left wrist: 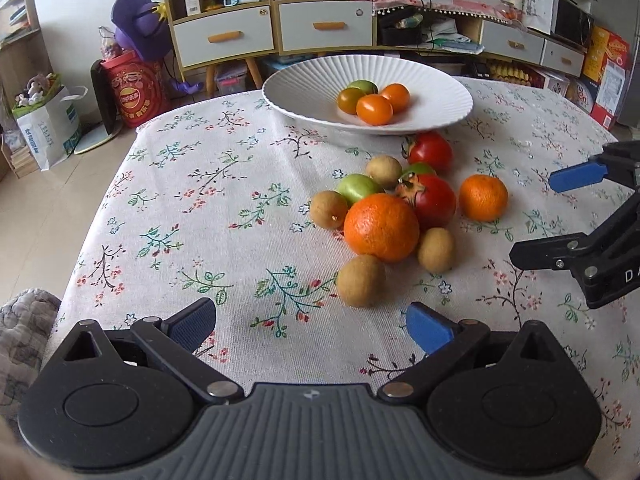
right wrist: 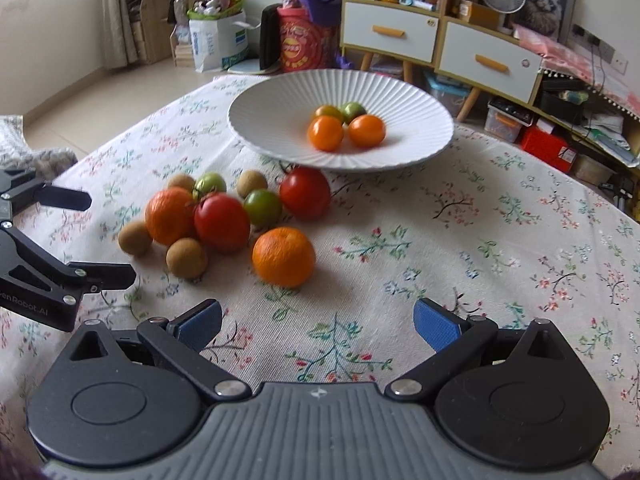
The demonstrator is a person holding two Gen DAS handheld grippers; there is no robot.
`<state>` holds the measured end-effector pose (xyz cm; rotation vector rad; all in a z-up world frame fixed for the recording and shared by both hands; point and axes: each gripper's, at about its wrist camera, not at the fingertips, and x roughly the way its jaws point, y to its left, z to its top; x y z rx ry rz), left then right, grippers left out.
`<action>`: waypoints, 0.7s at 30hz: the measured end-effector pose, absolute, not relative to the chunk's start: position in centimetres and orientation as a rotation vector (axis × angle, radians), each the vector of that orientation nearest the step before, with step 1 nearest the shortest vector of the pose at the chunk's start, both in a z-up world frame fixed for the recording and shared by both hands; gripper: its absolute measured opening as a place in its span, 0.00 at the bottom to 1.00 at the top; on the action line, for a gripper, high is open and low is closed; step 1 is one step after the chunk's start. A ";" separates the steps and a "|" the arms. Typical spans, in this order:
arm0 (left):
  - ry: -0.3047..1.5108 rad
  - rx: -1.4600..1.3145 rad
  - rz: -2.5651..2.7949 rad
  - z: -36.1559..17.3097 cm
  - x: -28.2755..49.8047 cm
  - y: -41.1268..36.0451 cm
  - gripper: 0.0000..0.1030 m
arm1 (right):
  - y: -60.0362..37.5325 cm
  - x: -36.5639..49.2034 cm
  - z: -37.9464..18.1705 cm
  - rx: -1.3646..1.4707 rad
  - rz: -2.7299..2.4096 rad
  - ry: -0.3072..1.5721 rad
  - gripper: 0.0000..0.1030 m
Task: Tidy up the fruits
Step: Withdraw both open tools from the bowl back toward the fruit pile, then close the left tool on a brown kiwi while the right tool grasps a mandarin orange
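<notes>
Ribbed white bowl (left wrist: 296,98) filled with four small tomatoes (left wrist: 374,109).
Both grippers, left (left wrist: 311,326) and right (right wrist: 318,324), are spread wide, empty; "enRobot.AI" is read on the left gripper.

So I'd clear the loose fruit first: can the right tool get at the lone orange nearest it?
Probably yes. The right tool is open, and the orange sits apart from the pile with only bare tablecloth between them.

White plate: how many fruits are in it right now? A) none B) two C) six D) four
D: the white plate holds four small round fruits, two orange ones in front and two greener ones behind; the rest of the fruit lies on the tablecloth.
</notes>
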<state>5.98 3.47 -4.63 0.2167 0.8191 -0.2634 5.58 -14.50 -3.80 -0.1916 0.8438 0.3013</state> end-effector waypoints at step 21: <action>0.771 0.125 -0.284 -5.0 6.3 3.9 0.97 | -14.2 5.9 -4.8 -0.196 0.347 0.746 0.99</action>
